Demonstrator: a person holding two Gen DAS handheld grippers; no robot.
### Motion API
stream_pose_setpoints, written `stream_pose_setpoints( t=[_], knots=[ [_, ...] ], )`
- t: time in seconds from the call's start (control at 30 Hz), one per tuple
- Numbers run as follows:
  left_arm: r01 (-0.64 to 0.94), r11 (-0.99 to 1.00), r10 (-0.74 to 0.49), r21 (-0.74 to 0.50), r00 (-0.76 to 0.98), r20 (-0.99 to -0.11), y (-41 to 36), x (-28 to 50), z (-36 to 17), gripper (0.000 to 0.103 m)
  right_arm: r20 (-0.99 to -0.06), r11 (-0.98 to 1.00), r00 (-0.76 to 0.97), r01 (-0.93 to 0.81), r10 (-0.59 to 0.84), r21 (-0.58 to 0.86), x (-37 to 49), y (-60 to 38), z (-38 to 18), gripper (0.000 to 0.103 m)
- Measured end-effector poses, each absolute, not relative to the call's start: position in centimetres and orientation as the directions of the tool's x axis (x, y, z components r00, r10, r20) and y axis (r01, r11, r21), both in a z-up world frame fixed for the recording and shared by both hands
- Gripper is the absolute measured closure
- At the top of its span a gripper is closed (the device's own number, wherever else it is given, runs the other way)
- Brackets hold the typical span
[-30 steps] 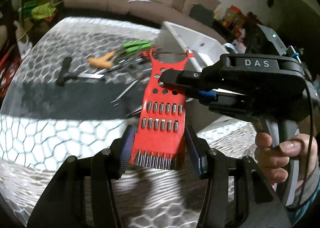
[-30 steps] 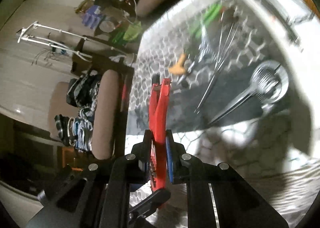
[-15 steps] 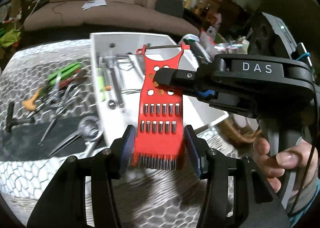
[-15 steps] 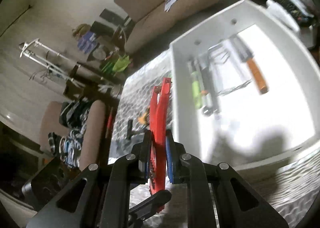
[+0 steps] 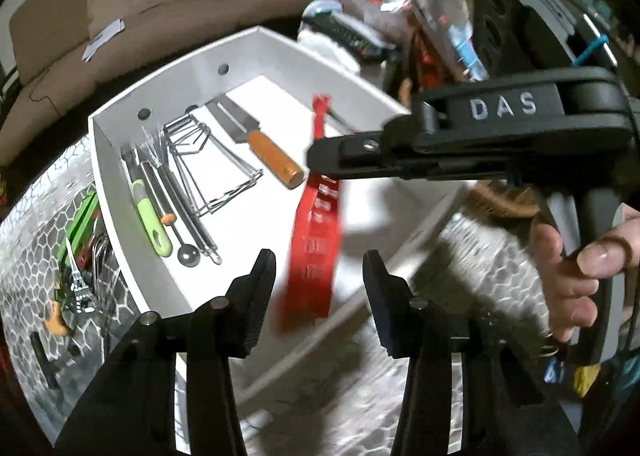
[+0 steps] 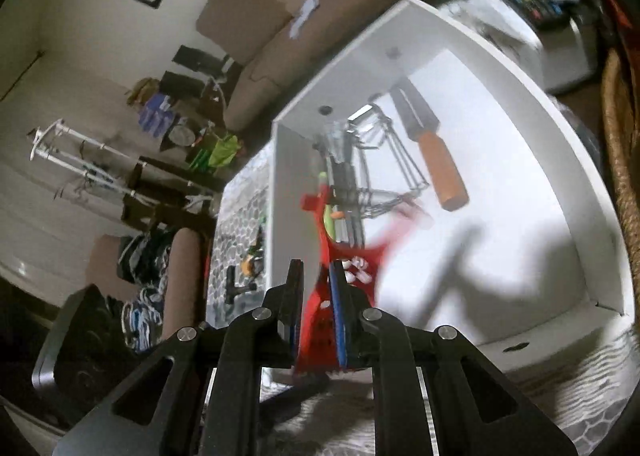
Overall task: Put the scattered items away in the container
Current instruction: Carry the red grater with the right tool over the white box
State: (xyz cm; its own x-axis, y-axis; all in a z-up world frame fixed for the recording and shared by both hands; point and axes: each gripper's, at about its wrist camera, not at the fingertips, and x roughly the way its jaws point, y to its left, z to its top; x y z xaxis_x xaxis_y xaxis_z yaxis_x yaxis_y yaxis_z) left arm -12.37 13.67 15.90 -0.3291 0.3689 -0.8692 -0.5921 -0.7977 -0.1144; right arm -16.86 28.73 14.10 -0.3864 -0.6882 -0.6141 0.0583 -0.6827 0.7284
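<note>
A red flat grater (image 5: 318,232) hangs blurred over the white tray (image 5: 120,191), tilted edge-on. My left gripper (image 5: 318,268) is open, its fingers apart on both sides of the grater and clear of it. My right gripper (image 6: 316,288) comes in from the right in the left wrist view (image 5: 320,159); its jaws stand slightly apart around the grater (image 6: 324,296), and I cannot tell if they still pinch it. The tray (image 6: 560,127) holds an orange-handled spatula (image 5: 272,159), a wire masher (image 5: 208,171), a green-handled tool (image 5: 150,215) and metal utensils.
Left of the tray, on the hexagon-patterned cloth (image 5: 24,256), lie green-handled tongs (image 5: 76,228), metal utensils (image 5: 96,280), an orange-handled tool (image 5: 56,320) and a black-handled tool (image 5: 44,356). A brown sofa (image 5: 120,15) stands behind. Clutter (image 5: 400,27) sits right of the tray.
My left gripper has opened and let go of the grater. The grater has swung edge-on and dropped lower over the tray. Both views have moved closer over the tray.
</note>
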Motion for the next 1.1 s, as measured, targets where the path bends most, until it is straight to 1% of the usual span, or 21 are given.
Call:
stream_pose_setpoints(
  t=[0.23, 0.33, 0.37, 0.47, 0.5, 0.53, 0.6, 0.63, 0.67, 0.73, 0.77, 0.9, 1.07, 1.1],
  knots=[
    [-0.530, -0.837, 0.339, -0.138, -0.303, -0.891, 12.5, -15.5, 13.1, 0.062, -0.683, -0.727, -0.332, 0.014, -0.651, 0.687, -18.8, 28.7, 10.1, 0.091],
    [-0.518, -0.843, 0.338, -0.145, -0.301, -0.892, 11.6, -16.1, 12.4, 0.062, -0.743, -0.797, -0.337, 0.036, -0.578, 0.603, -19.4, 29.1, 10.3, 0.090],
    [-0.518, -0.843, 0.337, -0.145, -0.300, -0.892, 11.4, -16.2, 12.3, 0.062, -0.770, -0.825, -0.334, 0.046, -0.545, 0.564, -19.7, 29.4, 10.5, 0.088],
    [-0.520, -0.843, 0.330, -0.138, -0.298, -0.896, 11.3, -16.4, 11.9, 0.062, -0.844, -0.892, -0.292, 0.097, -0.449, 0.441, -20.3, 29.5, 10.6, 0.087],
    [-0.521, -0.843, 0.331, -0.138, -0.297, -0.896, 11.3, -16.4, 11.9, 0.062, -0.870, -0.909, -0.266, 0.121, -0.416, 0.398, -20.5, 29.3, 10.4, 0.086],
    [-0.521, -0.842, 0.333, -0.140, -0.298, -0.895, 11.3, -16.5, 11.8, 0.060, -0.896, -0.927, -0.242, 0.148, -0.372, 0.344, -20.5, 29.0, 10.2, 0.085],
    [-0.515, -0.844, 0.340, -0.151, -0.296, -0.893, 11.3, -16.7, 11.8, 0.054, -0.934, -0.945, -0.199, 0.202, -0.298, 0.259, -20.6, 28.4, 9.6, 0.070],
    [-0.511, -0.846, 0.338, -0.151, -0.297, -0.893, 11.3, -16.8, 11.7, 0.048, -0.945, -0.948, -0.185, 0.220, -0.271, 0.229, -20.7, 28.1, 9.1, 0.067],
    [-0.507, -0.849, 0.335, -0.149, -0.300, -0.893, 11.4, -16.8, 11.6, 0.044, -0.950, -0.949, -0.175, 0.231, -0.259, 0.216, -20.8, 28.0, 8.9, 0.066],
    [-0.504, -0.848, 0.347, -0.164, -0.294, -0.891, 11.3, -16.8, 11.5, 0.042, -0.958, -0.947, -0.157, 0.256, -0.240, 0.195, -20.9, 27.7, 8.1, 0.066],
    [-0.501, -0.849, 0.351, -0.170, -0.291, -0.890, 11.2, -16.8, 11.4, 0.039, -0.960, -0.946, -0.152, 0.265, -0.233, 0.188, -20.8, 27.6, 7.7, 0.066],
    [-0.496, -0.849, 0.360, -0.183, -0.290, -0.887, 10.5, -16.5, 11.4, 0.038, -0.973, -0.937, -0.120, 0.314, -0.196, 0.150, -21.0, 26.7, 6.5, 0.066],
    [-0.475, -0.854, 0.385, -0.212, -0.304, -0.871, 8.6, -16.2, 12.3, 0.038, -0.979, -0.912, -0.119, 0.398, -0.165, 0.105, -21.0, 25.0, 5.8, 0.067],
    [-0.469, -0.857, 0.388, -0.214, -0.312, -0.868, 8.1, -16.2, 12.5, 0.038, -0.981, -0.907, -0.114, 0.410, -0.158, 0.098, -21.0, 24.6, 5.6, 0.068]
  ],
)
